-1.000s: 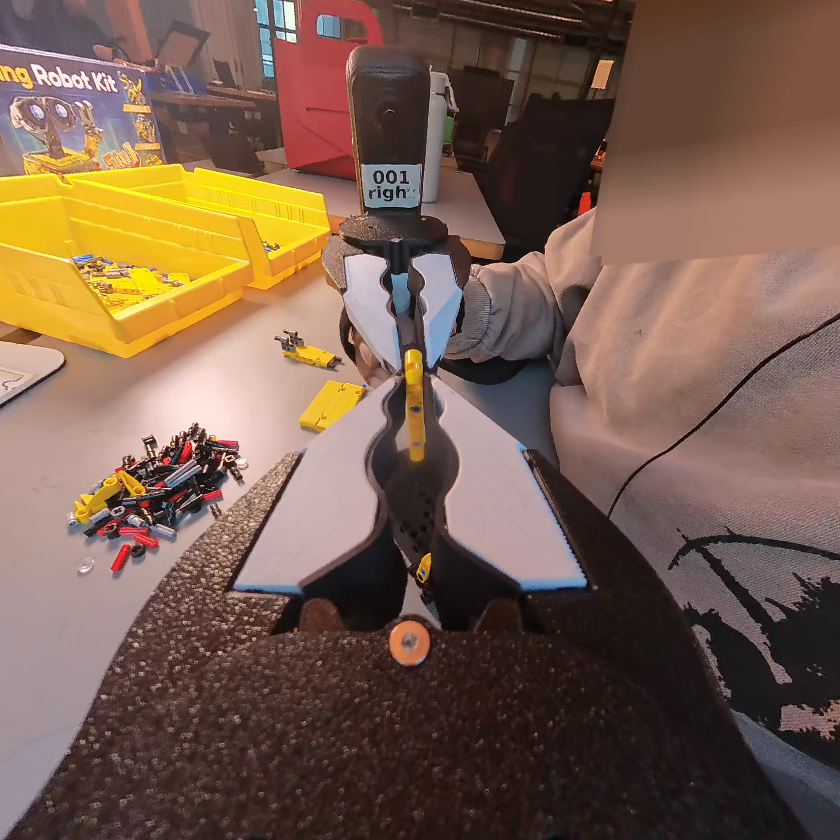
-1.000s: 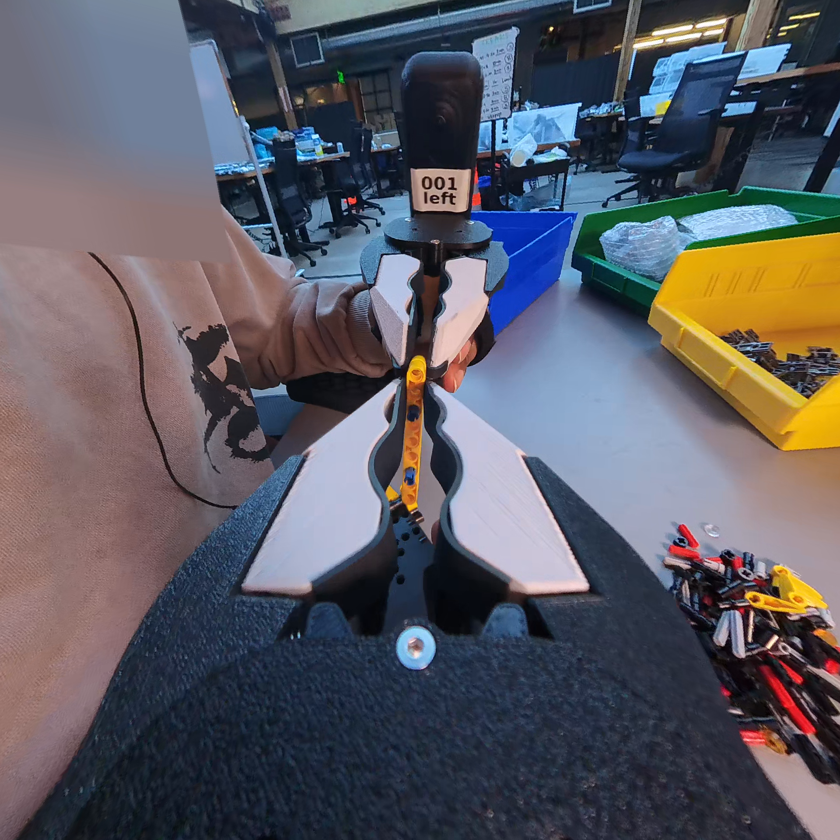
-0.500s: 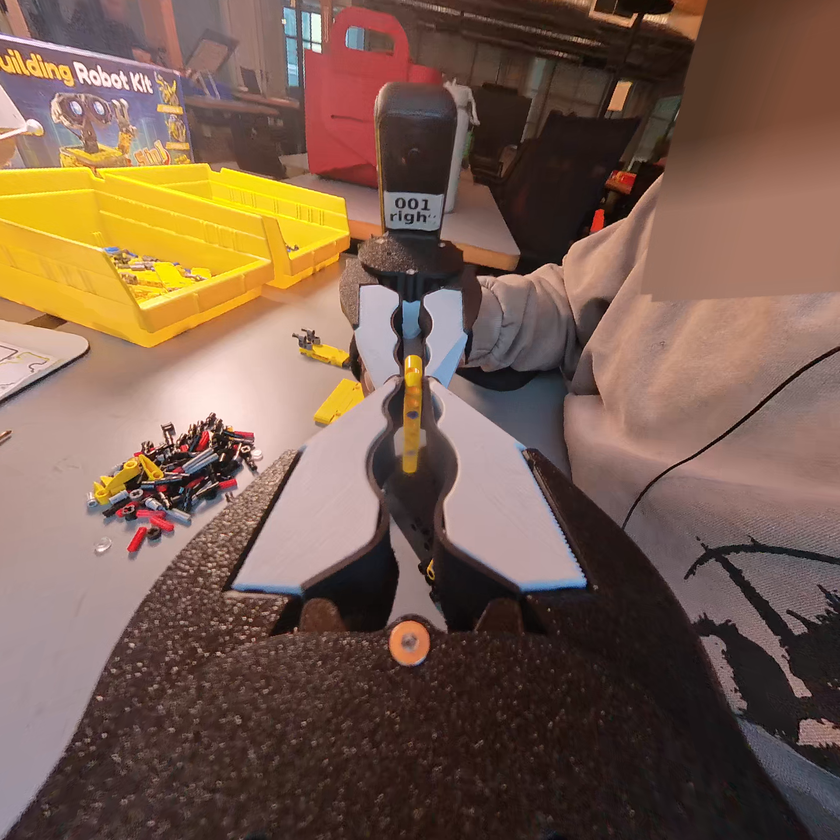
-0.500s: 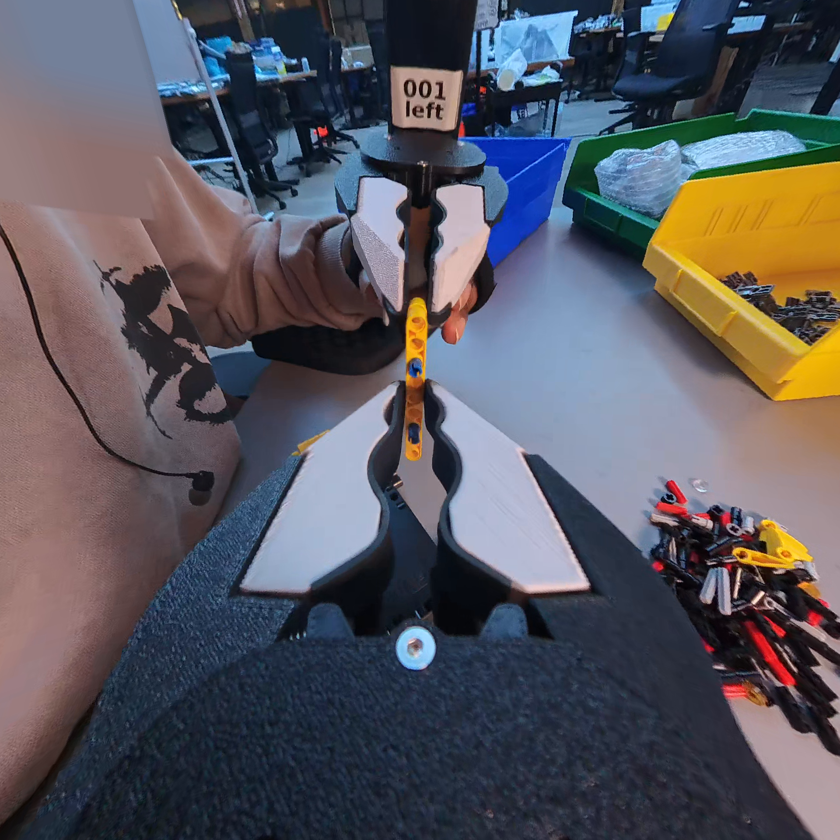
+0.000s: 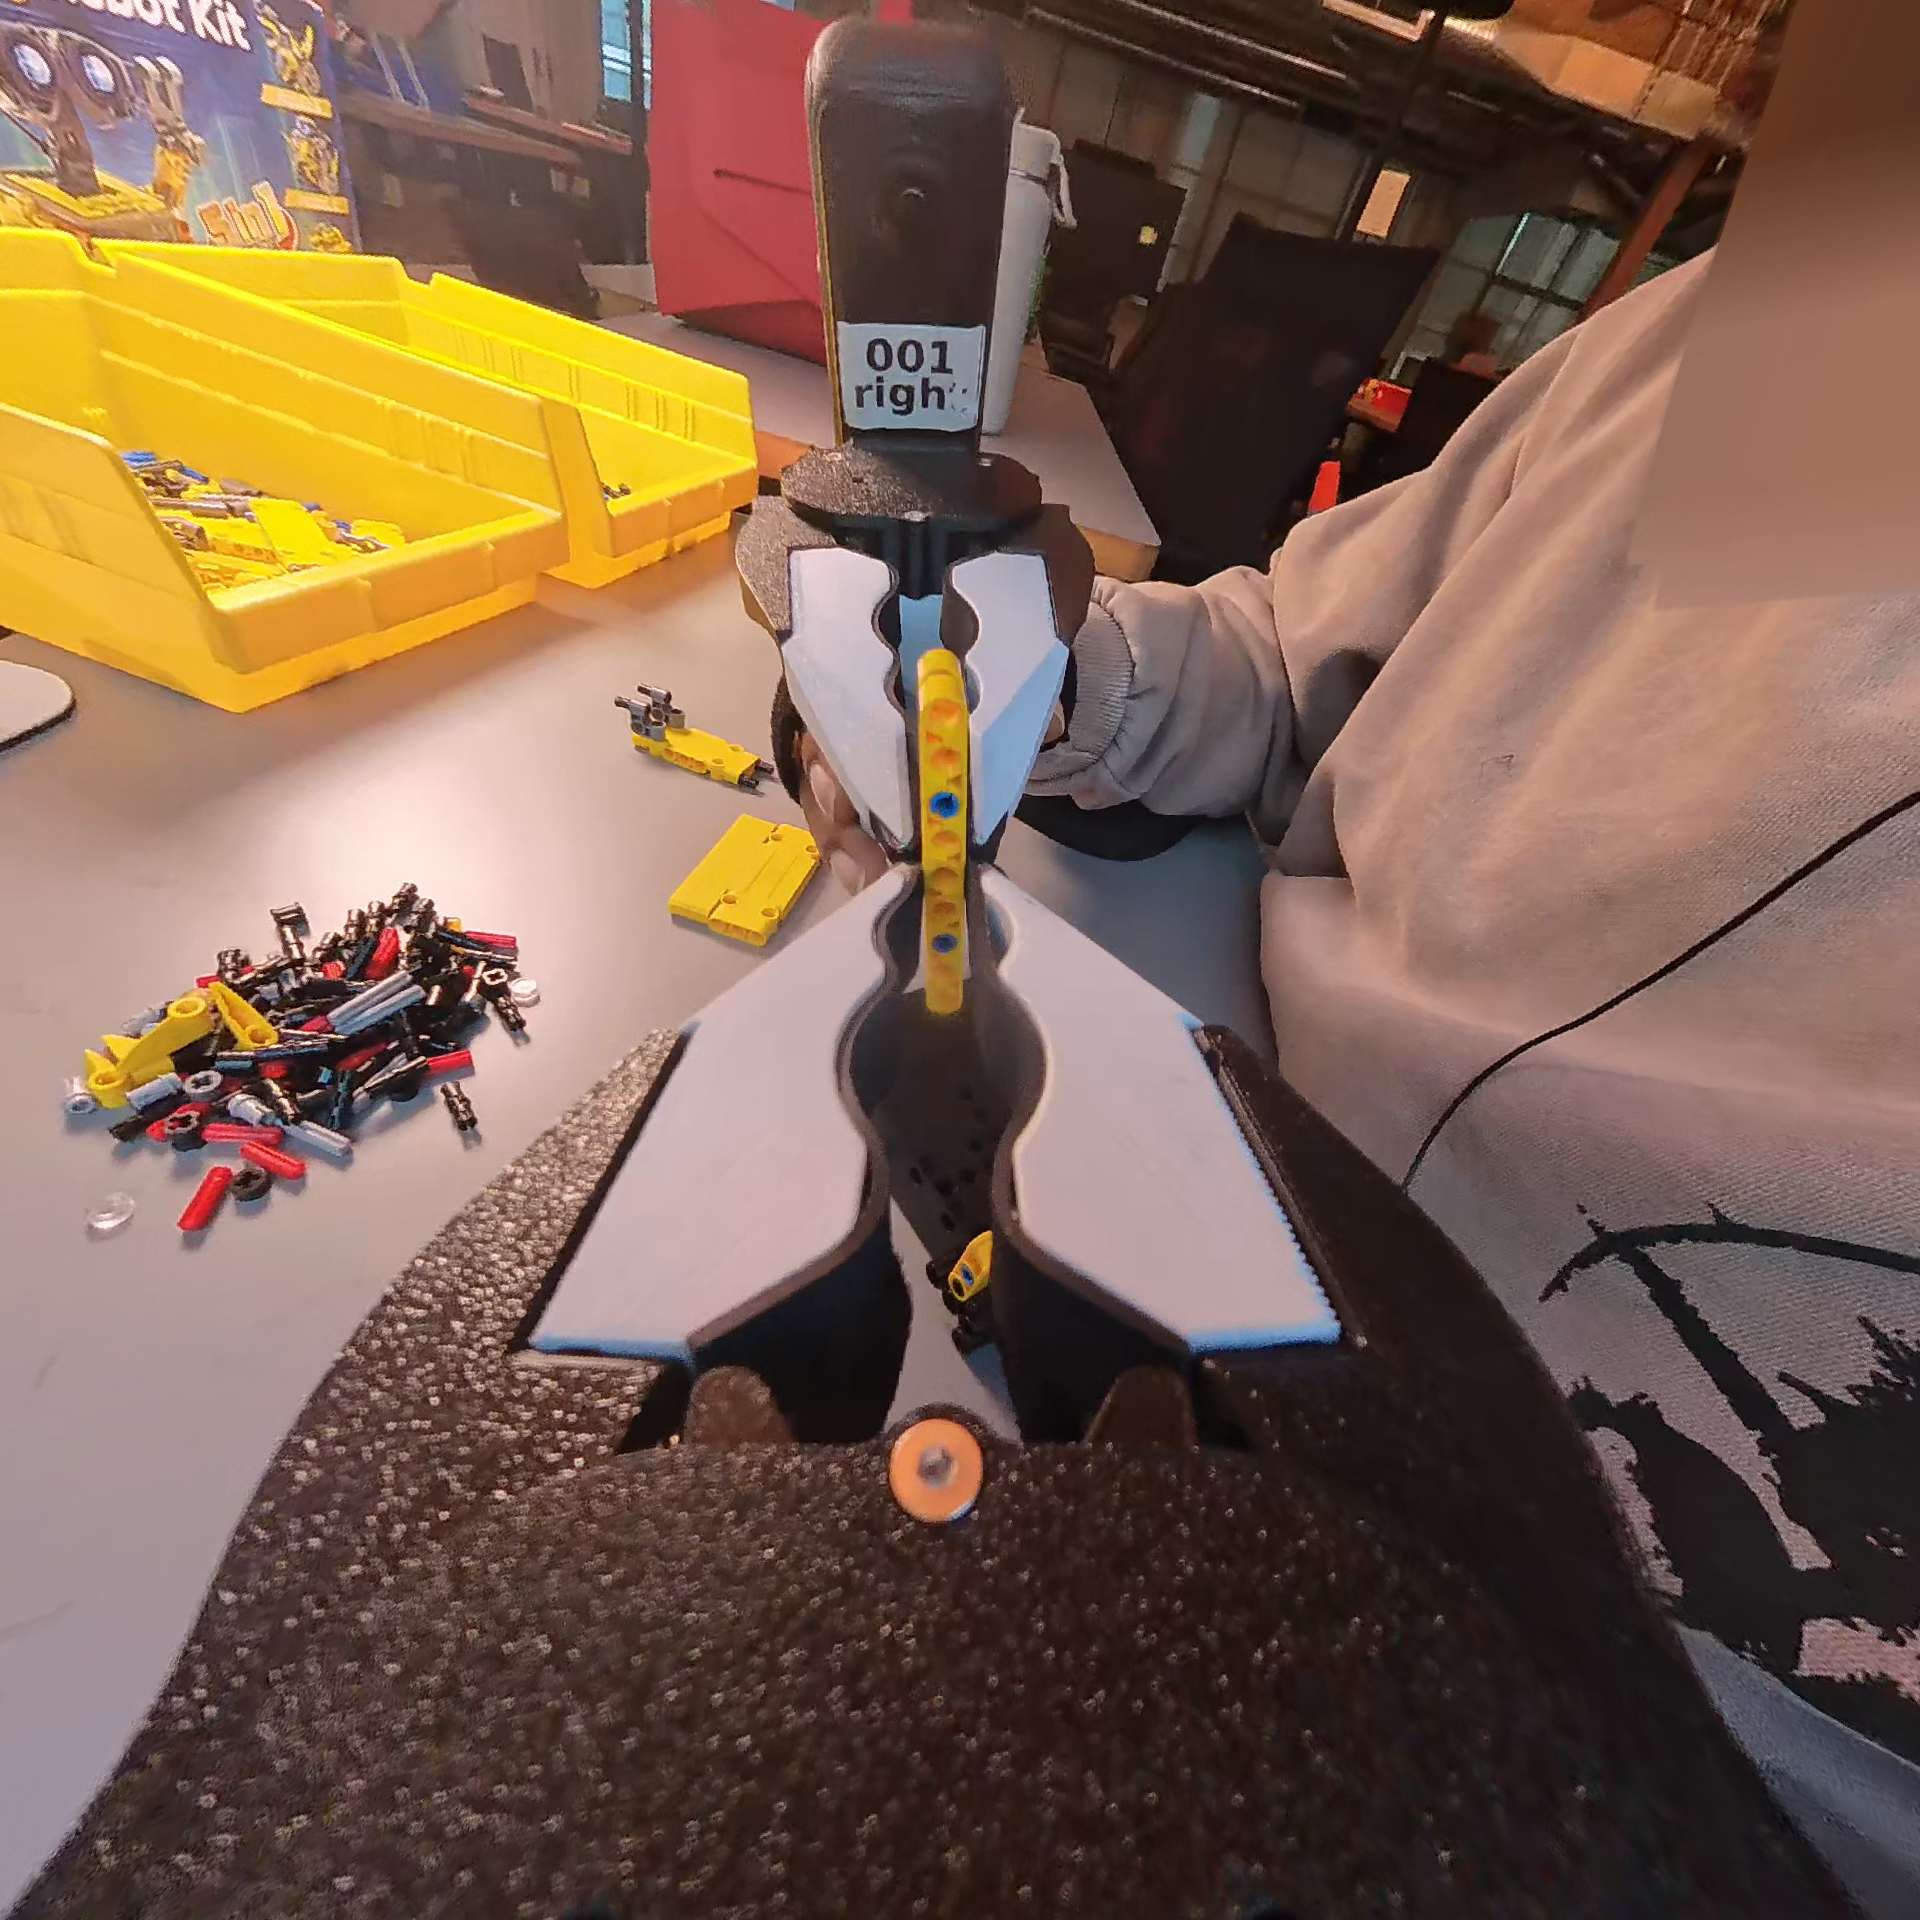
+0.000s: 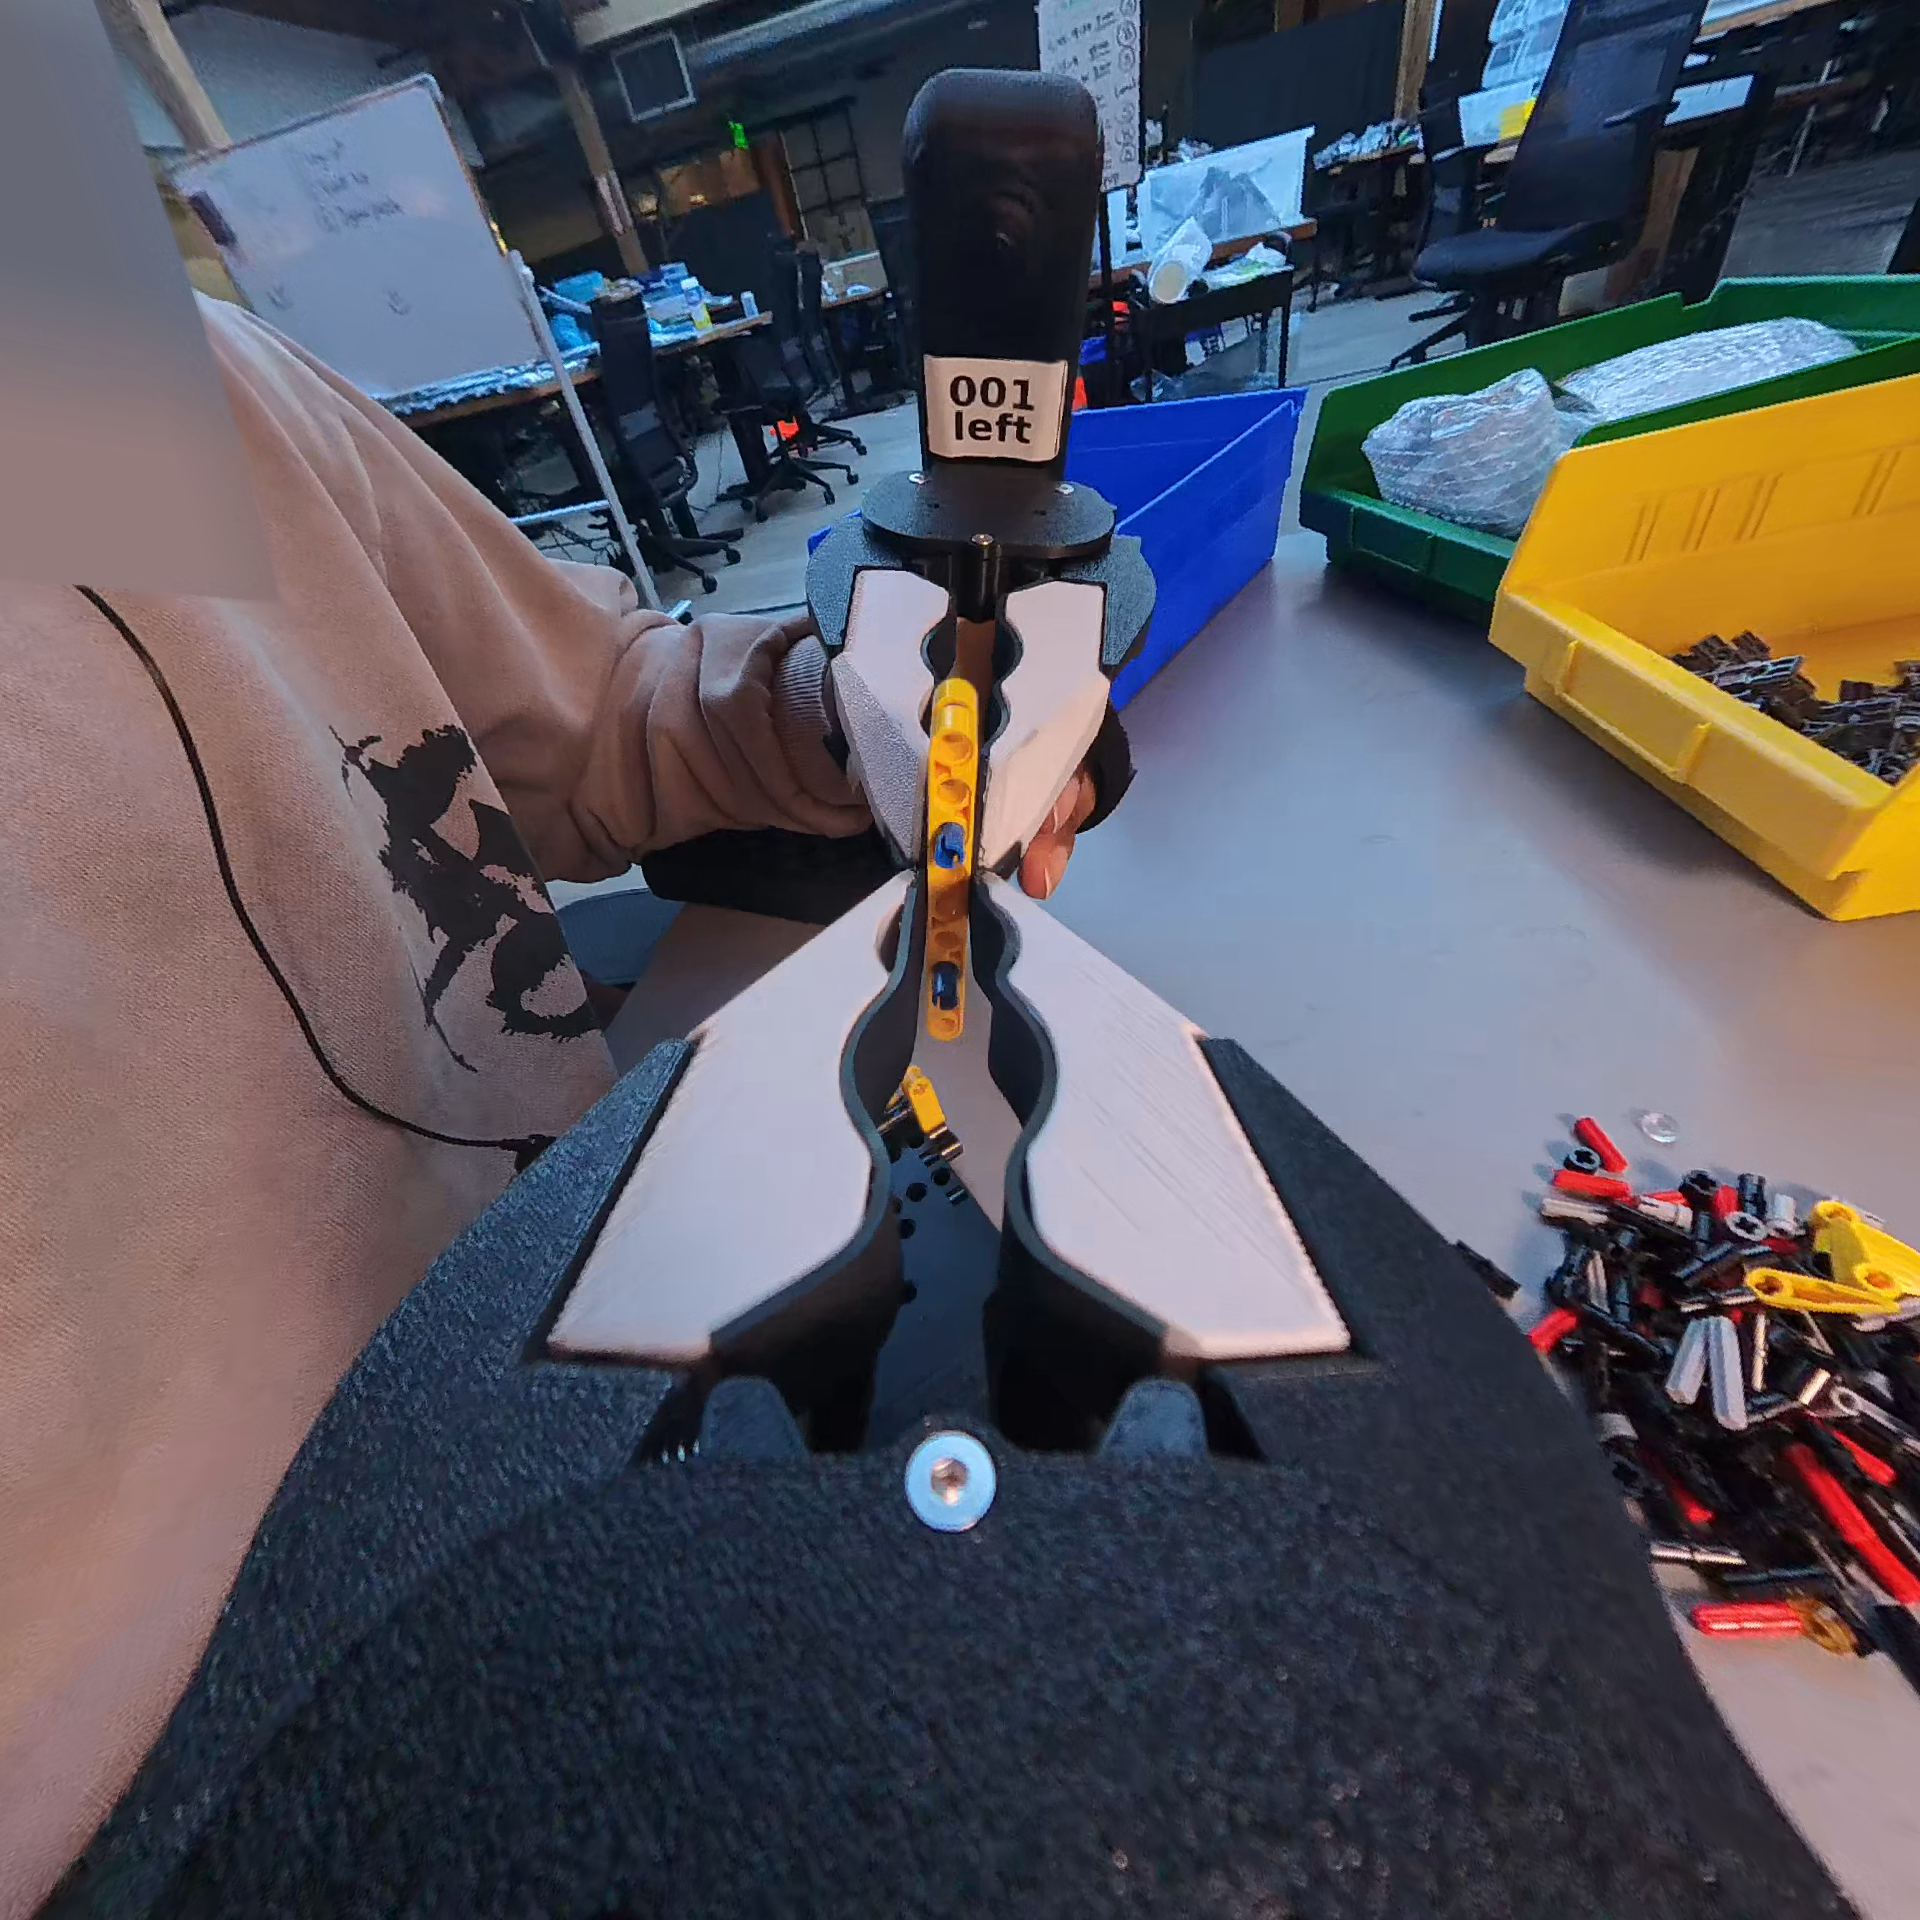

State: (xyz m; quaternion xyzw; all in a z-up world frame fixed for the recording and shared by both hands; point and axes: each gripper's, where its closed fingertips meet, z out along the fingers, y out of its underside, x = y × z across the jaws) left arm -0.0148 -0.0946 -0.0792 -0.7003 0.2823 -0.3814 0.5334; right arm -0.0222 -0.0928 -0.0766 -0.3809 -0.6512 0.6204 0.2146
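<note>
I have both claws nose to nose over the grey table (image 5: 312, 810). My left gripper (image 5: 940, 899) is narrowed down onto the near end of a yellow holed beam (image 5: 943, 727), and my right gripper (image 6: 943, 894) pinches the same beam from the other side, so the two sets of tips almost touch and the beam runs straight through both, above the tabletop. Two blue pins sit in its holes.

Through the gap between my left fingers (image 5: 748, 1143) I see a black holed piece (image 5: 951, 1164) lower down with a small yellow connector (image 5: 974, 1257) at its end; I cannot tell whether it lies on the table.

On the table, left of my left claw, lies a loose pile of small parts (image 5: 301, 1049) in black, red, grey and yellow. Nearer the right claw lie a flat yellow plate (image 5: 745, 878) and a small yellow and grey assembly (image 5: 691, 740), apart from each other. Behind them stand yellow bins (image 5: 312, 582), one with mixed parts inside, and a printed kit box (image 5: 156, 114) behind those.

From the right wrist view I see a blue bin (image 6: 1184, 488), a green bin (image 6: 1455, 509) holding plastic-wrapped bundles (image 6: 1475, 447), and another yellow bin (image 6: 1714, 644) with dark parts. Beyond is a workshop room with a whiteboard (image 6: 364, 239), desks and office chairs (image 6: 1538, 187)
</note>
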